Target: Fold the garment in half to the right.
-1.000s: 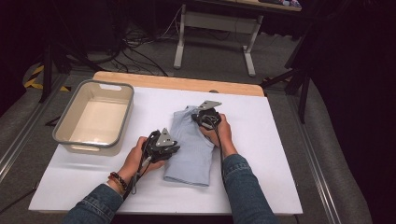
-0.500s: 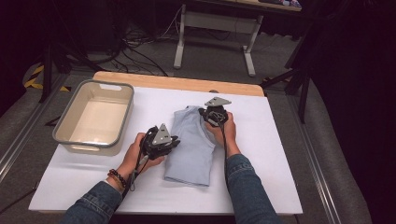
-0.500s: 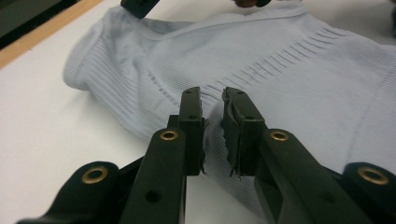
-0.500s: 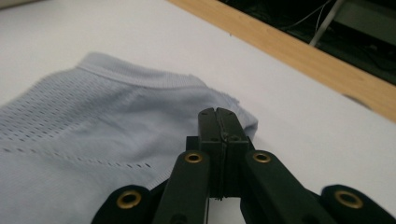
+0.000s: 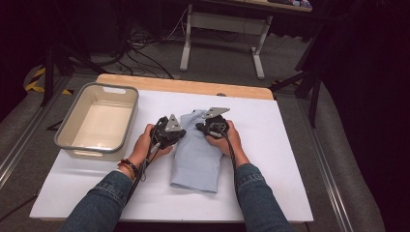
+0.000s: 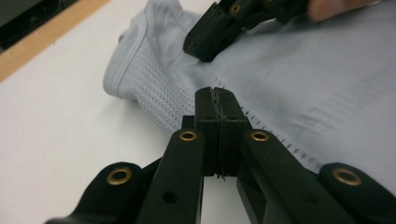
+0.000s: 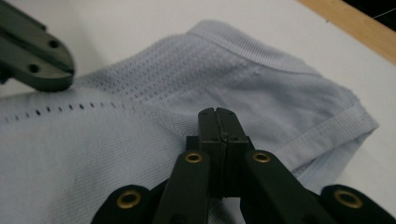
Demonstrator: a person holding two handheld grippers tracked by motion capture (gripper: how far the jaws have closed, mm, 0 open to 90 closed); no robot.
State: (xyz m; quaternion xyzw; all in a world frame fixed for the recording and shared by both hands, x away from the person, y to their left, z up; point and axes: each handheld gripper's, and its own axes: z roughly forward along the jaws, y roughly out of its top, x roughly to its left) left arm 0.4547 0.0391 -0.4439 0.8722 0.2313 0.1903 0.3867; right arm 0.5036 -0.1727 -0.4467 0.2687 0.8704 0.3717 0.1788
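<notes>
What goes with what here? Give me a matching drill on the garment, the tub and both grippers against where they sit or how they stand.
Things:
1. light blue garment
2. grey tub
3. left gripper
4. right gripper

States or places:
a. empty, on the left part of the table
b. jaws shut, tips on the garment near its ribbed hem
c. folded, lying flat mid-table
d. jaws just closed, tips at the garment's perforated edge

Pairs: 1-c, 2-a, 3-d, 4-b
</notes>
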